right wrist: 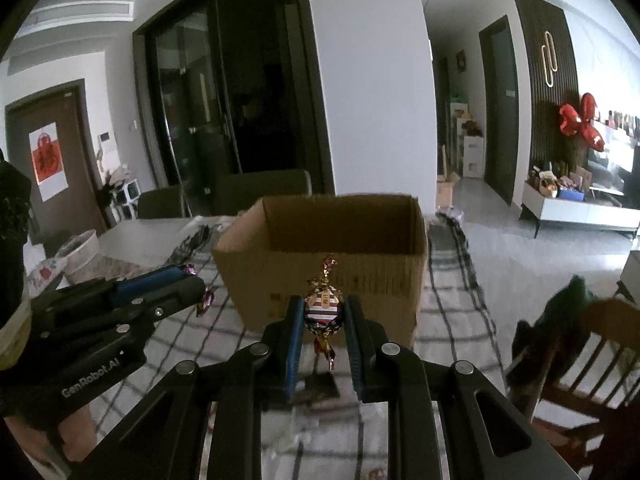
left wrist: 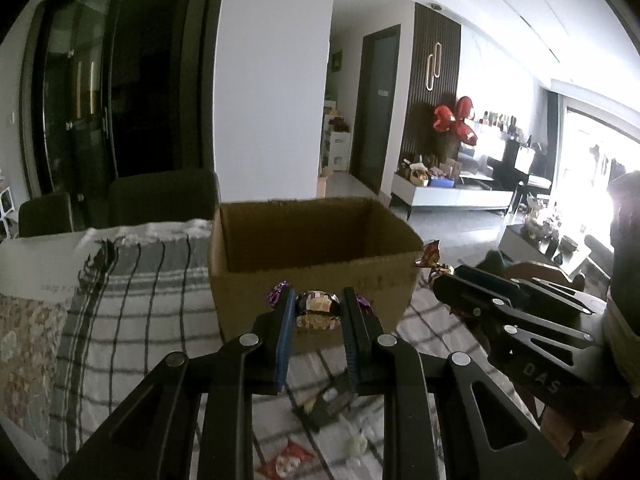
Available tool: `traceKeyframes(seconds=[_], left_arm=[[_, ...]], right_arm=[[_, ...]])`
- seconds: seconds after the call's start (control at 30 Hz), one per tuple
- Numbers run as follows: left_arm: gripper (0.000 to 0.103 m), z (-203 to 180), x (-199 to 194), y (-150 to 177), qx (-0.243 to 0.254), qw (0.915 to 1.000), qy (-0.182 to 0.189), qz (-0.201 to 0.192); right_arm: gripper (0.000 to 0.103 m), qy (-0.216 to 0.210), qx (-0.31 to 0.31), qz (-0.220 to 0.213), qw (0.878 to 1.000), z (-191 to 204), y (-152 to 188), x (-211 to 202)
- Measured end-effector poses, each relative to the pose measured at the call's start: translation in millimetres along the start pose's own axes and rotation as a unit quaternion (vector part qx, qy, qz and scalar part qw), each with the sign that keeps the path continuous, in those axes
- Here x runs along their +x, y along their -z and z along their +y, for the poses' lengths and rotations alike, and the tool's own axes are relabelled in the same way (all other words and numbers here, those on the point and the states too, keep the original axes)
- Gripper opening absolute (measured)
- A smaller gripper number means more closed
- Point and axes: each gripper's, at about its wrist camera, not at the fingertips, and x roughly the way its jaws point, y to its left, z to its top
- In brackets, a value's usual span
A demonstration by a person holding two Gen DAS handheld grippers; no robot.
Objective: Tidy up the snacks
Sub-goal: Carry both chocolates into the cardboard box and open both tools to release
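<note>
Checked tablecloth (left wrist: 132, 320), living room behind, open cardboard box (left wrist: 312, 240) dead ahead of both grippers.

Left gripper (left wrist: 318, 308) is pinching a purple-gold candy (left wrist: 318, 310) crosswise, right gripper (right wrist: 323, 314) is pinching a striped candy (right wrist: 323, 307) with its twists up and down. Both sit just short of the box's near wall and below its rim, so I'd guess it's lift and forward; the two look about equally near.

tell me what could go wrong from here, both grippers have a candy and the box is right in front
The left gripper and right gripper sit close together, so they might collide over the cardboard box. The striped candy is pinched only at its round middle and could slip. Both candies look short of the rim; the purple-twist candy, released now, would likely land on the checked cloth.
</note>
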Motion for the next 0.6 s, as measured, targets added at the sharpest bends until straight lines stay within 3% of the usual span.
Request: traceKeyframes(seconds=[0.6], left_arm=[[0.023,17.5,69.9,-51.7,0.001,1.0,0.005,0.004]], right_arm=[[0.022,0.004,-0.005,-0.003,1.0,-25.5,-48.6,62.5]])
